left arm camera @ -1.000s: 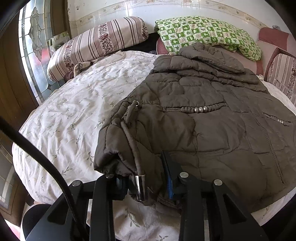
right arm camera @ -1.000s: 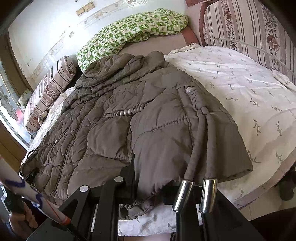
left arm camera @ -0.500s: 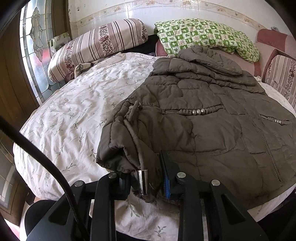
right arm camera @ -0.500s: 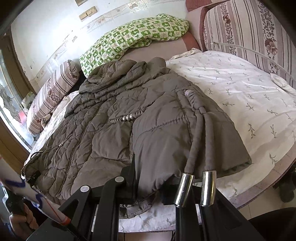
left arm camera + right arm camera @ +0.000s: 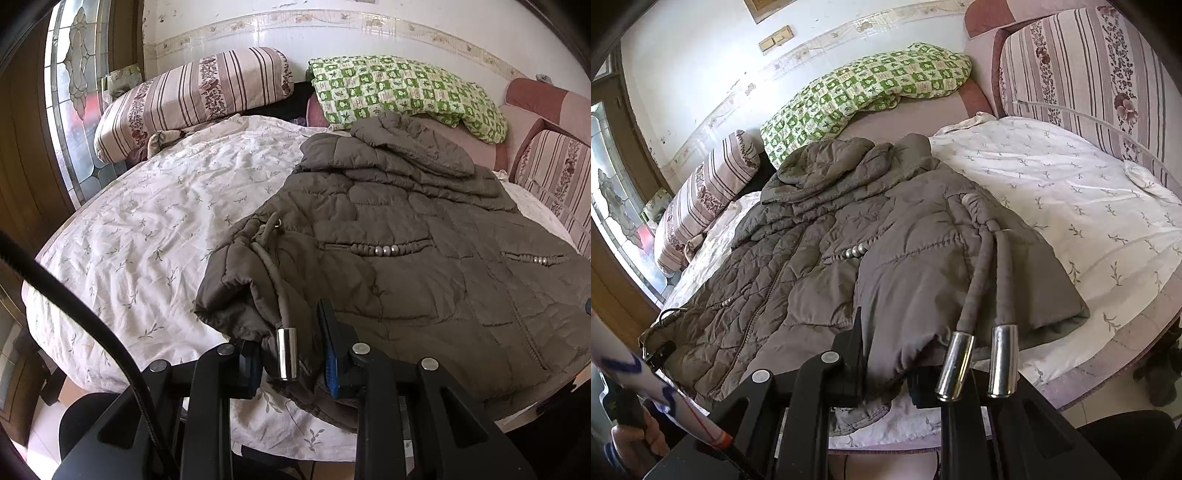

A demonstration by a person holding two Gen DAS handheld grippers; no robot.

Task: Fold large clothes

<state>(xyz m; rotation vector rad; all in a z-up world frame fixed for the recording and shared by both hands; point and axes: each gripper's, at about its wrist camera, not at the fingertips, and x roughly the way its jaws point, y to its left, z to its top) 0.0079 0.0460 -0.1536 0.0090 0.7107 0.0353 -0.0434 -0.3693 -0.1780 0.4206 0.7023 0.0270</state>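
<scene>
Count, both wrist views:
- Quilted brown jacket [image 5: 424,266]: 1, on the bed [image 5: 140,236].
- Bed: 1, floral white sheet.
- Green checked pillow [image 5: 402,92]: 1.
- Striped floral bolster [image 5: 192,96]: 1 at the head; 1 more striped cushion [image 5: 1089,74] at the bed's side.
- Drawstring cords with metal tips: left view 1 tip [image 5: 287,352]; right view 2 tips [image 5: 955,365].
- Hand-held gripper: 2, left hand-held gripper [image 5: 291,363] and right hand-held gripper [image 5: 886,373].
</scene>
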